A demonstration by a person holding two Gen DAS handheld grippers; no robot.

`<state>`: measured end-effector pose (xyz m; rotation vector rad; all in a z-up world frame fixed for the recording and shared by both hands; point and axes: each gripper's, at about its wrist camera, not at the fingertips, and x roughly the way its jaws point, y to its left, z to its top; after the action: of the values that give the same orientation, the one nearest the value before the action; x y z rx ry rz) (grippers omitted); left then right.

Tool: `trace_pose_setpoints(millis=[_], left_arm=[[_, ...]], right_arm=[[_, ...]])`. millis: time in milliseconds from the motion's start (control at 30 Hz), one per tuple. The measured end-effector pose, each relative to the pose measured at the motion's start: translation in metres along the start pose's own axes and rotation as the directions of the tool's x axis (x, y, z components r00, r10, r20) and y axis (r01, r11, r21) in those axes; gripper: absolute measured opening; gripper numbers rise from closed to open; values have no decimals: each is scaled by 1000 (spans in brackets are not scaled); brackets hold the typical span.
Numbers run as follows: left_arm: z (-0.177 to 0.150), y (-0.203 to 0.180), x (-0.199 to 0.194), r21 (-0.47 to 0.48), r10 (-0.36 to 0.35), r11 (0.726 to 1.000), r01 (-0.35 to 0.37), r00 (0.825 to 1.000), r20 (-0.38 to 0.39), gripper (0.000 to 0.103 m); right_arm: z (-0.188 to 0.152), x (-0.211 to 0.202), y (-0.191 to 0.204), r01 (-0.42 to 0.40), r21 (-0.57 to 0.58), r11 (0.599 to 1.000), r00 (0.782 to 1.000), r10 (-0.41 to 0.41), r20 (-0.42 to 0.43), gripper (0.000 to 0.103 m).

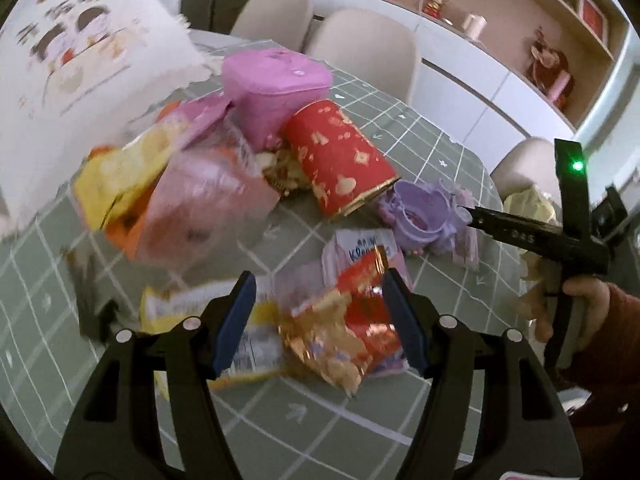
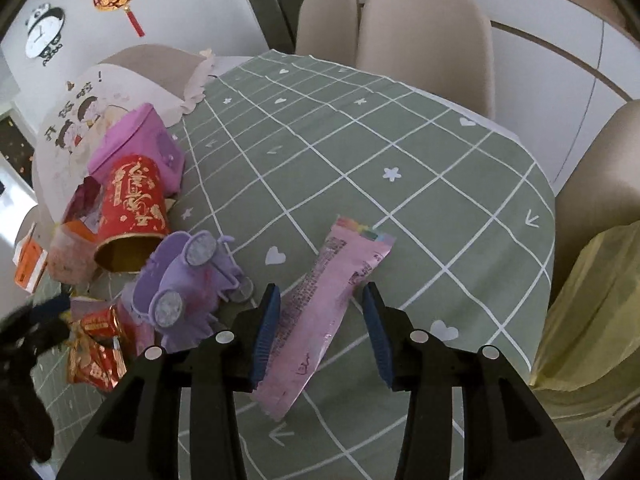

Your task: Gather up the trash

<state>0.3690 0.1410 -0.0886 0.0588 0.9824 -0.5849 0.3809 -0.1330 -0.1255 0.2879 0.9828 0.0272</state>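
My left gripper (image 1: 320, 320) stands open over the green checked tablecloth (image 1: 320, 420). A crumpled red and gold wrapper (image 1: 352, 328) lies between its blue pads, and a yellow wrapper (image 1: 184, 308) lies behind the left finger. My right gripper (image 2: 322, 332) is open too. A long pink wrapper (image 2: 320, 308) lies flat on the cloth between its pads, close to the left pad and apart from the right one. In the left wrist view the right gripper's black fingers (image 1: 504, 226) reach in from the right, beside a purple felt toy (image 1: 420, 216).
A red and gold can (image 1: 340, 160) lies on its side by a pink box (image 1: 276, 88) and a clear bag of wrappers (image 1: 200, 196). A white cartoon bag (image 1: 80, 60) stands at the left. A yellow bag (image 2: 592, 312) hangs at the table's right edge. Beige chairs (image 2: 424, 36) ring the table.
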Motion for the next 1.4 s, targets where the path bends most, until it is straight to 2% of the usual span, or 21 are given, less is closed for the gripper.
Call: trace_pose_setpoints(millis=[133,233,400,500,567,600,700,833,900,933,967,1067,1267,1400], left_arm=[[5,-8,17,70,-15,997,19,998,-53,62],[2,-11,25,53,-49,997,54,994,-93,62],[-8,-20,21,56,-78,995,85,991,-112,62],[-13,-26,15,80,-82,993,92,989,-120,62],[-13,-28,11,91,-73,992,84,991,-111,62],[-13,-28,10,91,-70,993,80,992,-107,62],[-11,-26,11,89,-50,994,60,993,-106,62],[-11,-25,23,94,-11,995,24,990,-137,55],[-13,-26,28,90,-2,996,17,987,-161,45],[-14,-27,27,91,-1,996,16,987,-161,36],[-15,-29,25,99,5,995,10,988,-155,28],[-16,-38,17,119,15,993,0,991,-131,16],[-5,-54,-16,106,33,994,-30,999,-20,15],[6,-72,-40,83,41,995,-48,995,88,15]], right_arm=[[-4,-1,-1,-7,-43,999,1000,6,-12,41],[-6,0,5,16,-100,995,1000,-17,-14,41],[-3,3,15,65,-151,986,997,-72,-40,41],[1,3,11,18,-129,991,999,-24,-42,41],[4,3,6,-8,-104,995,999,2,-48,34],[5,2,5,0,-99,995,999,-5,-48,20],[5,-13,5,13,-103,995,1000,-15,-13,15],[-2,-40,5,-3,-90,996,1000,5,24,15],[-8,-53,4,1,-80,997,999,2,37,15],[-11,-58,5,2,-78,997,999,1,41,15],[-16,-64,6,4,-76,997,999,0,47,15],[-30,-84,10,14,-83,996,998,-8,65,15],[-48,-124,15,36,-108,993,991,-22,131,15],[-57,-148,12,49,-128,991,984,-26,176,15]])
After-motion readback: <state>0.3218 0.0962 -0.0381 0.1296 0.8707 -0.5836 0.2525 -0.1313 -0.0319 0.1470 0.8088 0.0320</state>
